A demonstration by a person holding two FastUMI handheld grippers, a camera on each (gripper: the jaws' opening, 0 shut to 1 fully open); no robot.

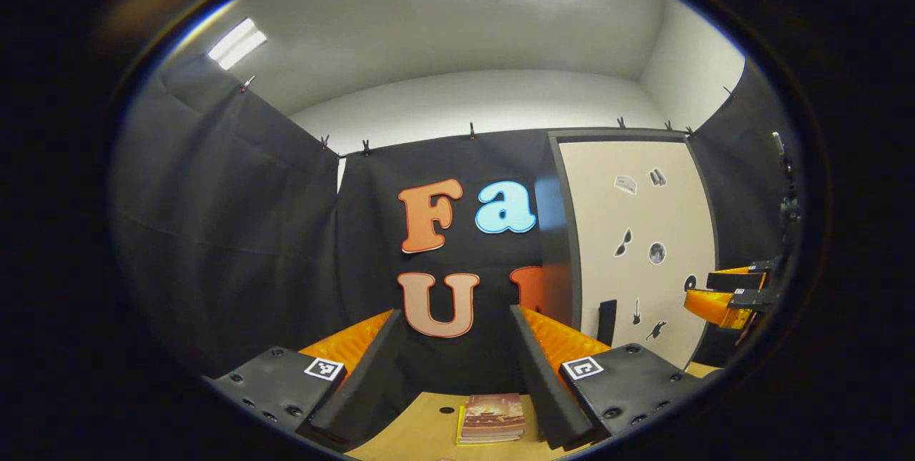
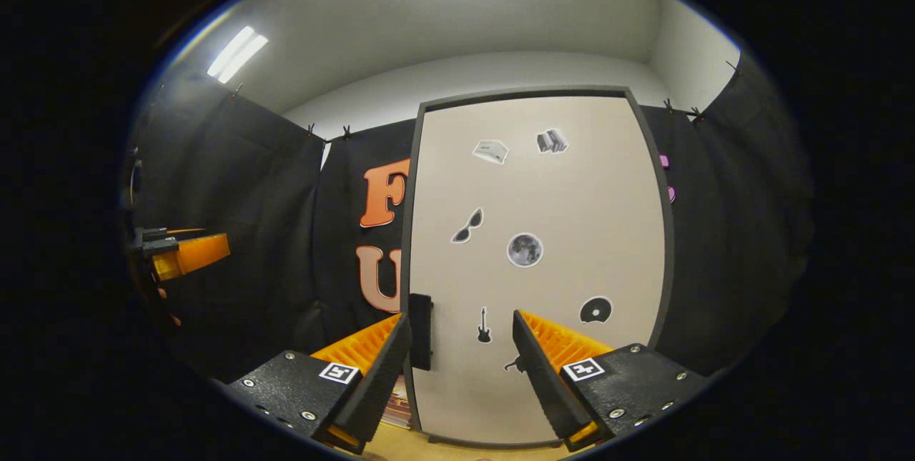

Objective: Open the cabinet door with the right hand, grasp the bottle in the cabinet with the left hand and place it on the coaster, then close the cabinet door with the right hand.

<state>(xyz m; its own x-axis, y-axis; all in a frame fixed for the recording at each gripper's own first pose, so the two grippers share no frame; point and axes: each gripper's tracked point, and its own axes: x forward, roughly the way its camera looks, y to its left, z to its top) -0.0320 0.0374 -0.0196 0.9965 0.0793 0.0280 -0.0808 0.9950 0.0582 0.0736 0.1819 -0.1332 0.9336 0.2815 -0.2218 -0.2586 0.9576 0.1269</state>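
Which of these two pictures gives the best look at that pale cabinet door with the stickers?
The right gripper view: the cabinet door faces the camera, shut, with its dark handle on its left edge, just beyond the open right tongs. The left gripper view shows the same door smaller and off to the right.

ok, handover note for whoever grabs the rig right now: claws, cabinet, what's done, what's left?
Left claw: open, holding nothing, raised over the light wooden table above a small stack of books.
Right claw: open, holding nothing, facing the beige sticker-covered cabinet door, near its black handle but not gripping it.
Door looks shut. Bottle presumably behind it.
Done: nothing.
Left: open the door with the right claw, take the bottle with the left and set it on the coaster, close the door.
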